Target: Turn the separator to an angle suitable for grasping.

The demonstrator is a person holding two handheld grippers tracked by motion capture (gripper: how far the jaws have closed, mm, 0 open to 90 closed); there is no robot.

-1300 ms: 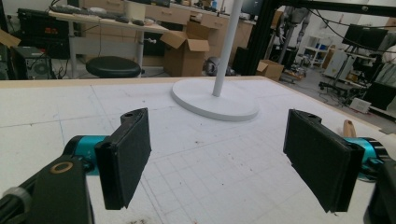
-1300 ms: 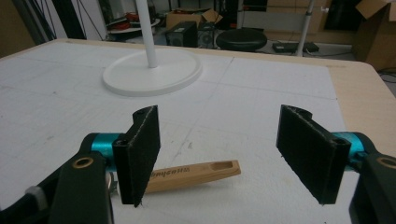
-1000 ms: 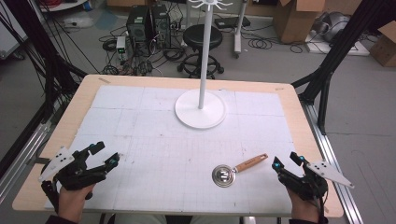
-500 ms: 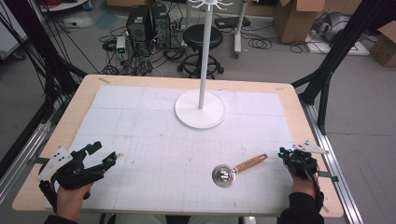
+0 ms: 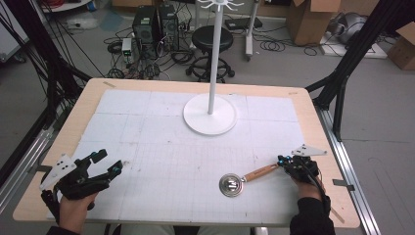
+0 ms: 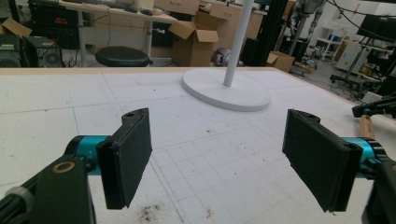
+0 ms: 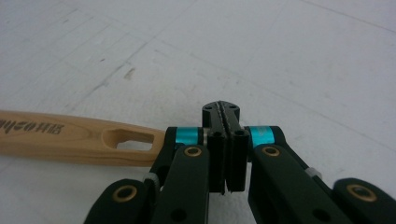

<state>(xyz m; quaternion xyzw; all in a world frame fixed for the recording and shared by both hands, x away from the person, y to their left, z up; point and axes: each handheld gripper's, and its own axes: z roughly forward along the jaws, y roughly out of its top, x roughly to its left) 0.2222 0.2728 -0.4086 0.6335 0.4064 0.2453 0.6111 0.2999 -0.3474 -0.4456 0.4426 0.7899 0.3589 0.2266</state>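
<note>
The strainer (image 5: 231,186), a small metal bowl on a wooden handle (image 5: 261,172), lies in the lower right of the high view, its handle pointing right toward the right gripper (image 5: 285,162); a second ago that gripper stood further right and open, and it has since come in to the handle's end with its jaws just closed. In the right gripper view the gripper (image 7: 226,112) has its pads pressed flat together with nothing between them, and the handle (image 7: 79,137) lies just beside it at the left; so I judge no grip is made yet. The left gripper (image 5: 108,162) sits low left on the tabletop (image 5: 147,127), jaws wide apart and empty, unmoved. The white stand (image 5: 210,113) has its top cut off by the frame; whether the right gripper touches the handle I cannot tell.
</note>
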